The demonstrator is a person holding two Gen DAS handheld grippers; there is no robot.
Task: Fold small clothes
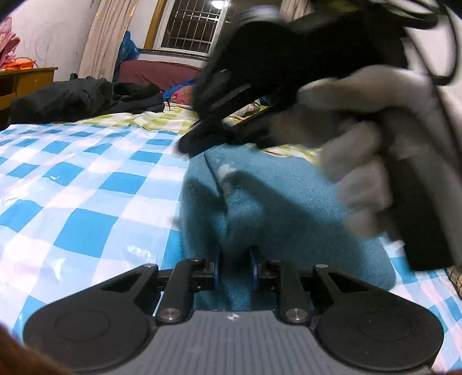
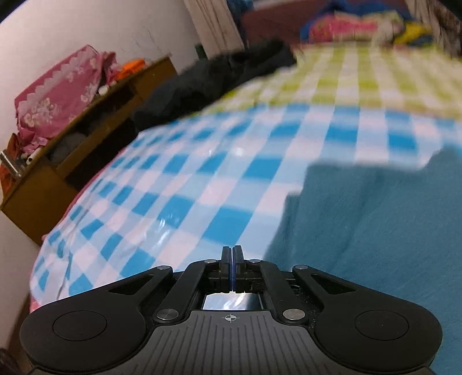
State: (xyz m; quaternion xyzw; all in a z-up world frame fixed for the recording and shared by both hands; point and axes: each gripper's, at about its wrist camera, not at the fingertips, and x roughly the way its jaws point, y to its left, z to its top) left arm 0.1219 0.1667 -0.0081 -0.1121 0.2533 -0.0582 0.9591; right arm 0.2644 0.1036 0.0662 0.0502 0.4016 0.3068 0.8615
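- Across the lower centre of the left wrist view we see the teal garment (image 1: 288, 207), a fleecy piece lying on the blue-and-white checked cover (image 1: 86, 178); its long axis runs from the bottom centre up toward the upper right of the frame, with a seam or fold line along it.
- We see the left gripper (image 1: 236, 266) with its jaws narrowly parted and a fold of the teal garment pinched between the blue pads.
- We see the right gripper (image 1: 187, 147) in the upper right of the same view, blurred, its tips at the garment's far edge, held by a hand in a pale glove (image 1: 355, 144).
- From the right wrist view, the right gripper (image 2: 232, 256) has its jaws pressed fully together with nothing between them.
- We see the teal garment (image 2: 375, 245) filling the lower right of that frame, just beside the closed tips, its upper edge ragged against the checks.
- We see the checked cover (image 2: 187, 187) give way to a green-and-white checked sheet (image 2: 346, 78) toward the top.
- We see dark clothing (image 1: 80, 101) piled at the upper left, a wooden cabinet (image 2: 43, 187) against the white wall, and a barred window (image 1: 190, 26) with curtains at the top.
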